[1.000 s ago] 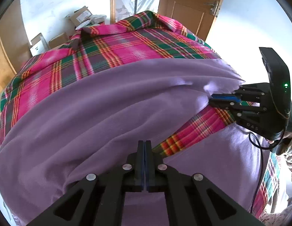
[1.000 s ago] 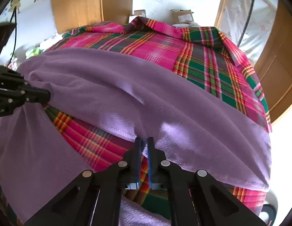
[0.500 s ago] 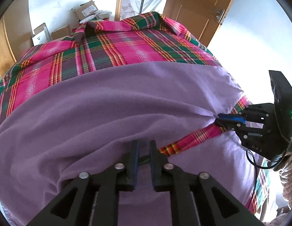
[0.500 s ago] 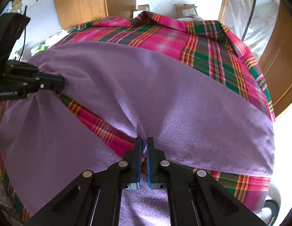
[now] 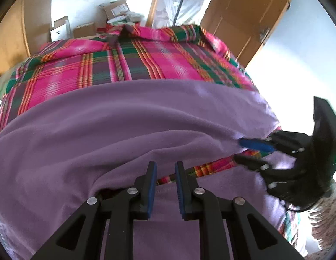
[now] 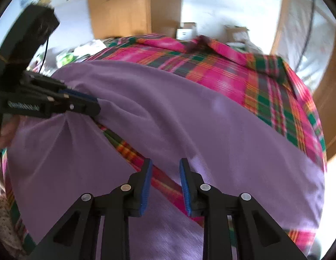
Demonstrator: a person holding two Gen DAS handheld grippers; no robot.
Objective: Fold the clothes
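Observation:
A purple garment (image 5: 124, 119) (image 6: 168, 112) lies folded over itself on a pink and green plaid cloth (image 5: 146, 65) (image 6: 265, 82). A thin strip of plaid (image 5: 211, 166) (image 6: 129, 151) shows between the folded flap and the lower layer. My left gripper (image 5: 164, 164) stands open at the flap's near edge, holding nothing; in the right wrist view it (image 6: 96, 108) touches the flap's left corner. My right gripper (image 6: 164, 162) is open too, just above the flap's edge and the plaid strip. From the left wrist view its (image 5: 239, 150) jaws are parted at the flap's right corner.
Cardboard boxes (image 5: 116, 10) are piled behind the far end of the plaid cloth. A wooden door (image 5: 243, 21) stands at the back right, a wooden wardrobe (image 6: 124, 6) at the back left. A person's hand (image 6: 7, 132) and patterned sleeve (image 5: 323, 227) hold the grippers.
Both grippers were shut on the purple flap's edge and have opened, letting it go. The flap has been laid down nearer to me, narrowing the plaid strip.

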